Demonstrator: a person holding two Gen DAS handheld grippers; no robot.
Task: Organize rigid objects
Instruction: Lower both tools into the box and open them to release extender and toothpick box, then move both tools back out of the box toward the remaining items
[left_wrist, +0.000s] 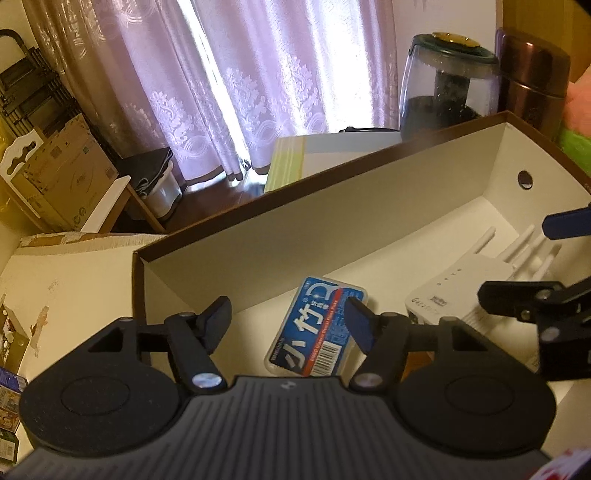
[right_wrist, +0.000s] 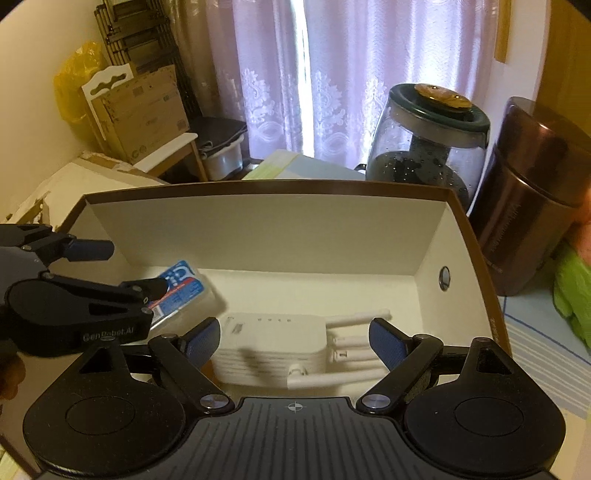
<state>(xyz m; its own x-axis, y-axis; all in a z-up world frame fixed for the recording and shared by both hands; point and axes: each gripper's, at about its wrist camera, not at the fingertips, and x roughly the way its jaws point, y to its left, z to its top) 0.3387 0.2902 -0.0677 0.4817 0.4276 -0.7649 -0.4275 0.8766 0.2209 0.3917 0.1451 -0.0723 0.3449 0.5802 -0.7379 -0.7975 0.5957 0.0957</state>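
Left wrist: both grippers (left_wrist: 286, 319) (right_wrist: 295, 341) apart, empty, inside box (left_wrist: 258, 218) rim.

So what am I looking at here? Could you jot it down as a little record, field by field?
container: open cardboard box, white inside
in box, left: blue-labelled plastic case, lying flat
in box, right: white router, antennas folded, lying flat
left gripper: open above the case, holding nothing
right gripper: open above the router, holding nothing
behind box: glass jar, brown flask

Floss case (left_wrist: 317, 328) lies beside router (right_wrist: 269, 345) in box (right_wrist: 266, 236).
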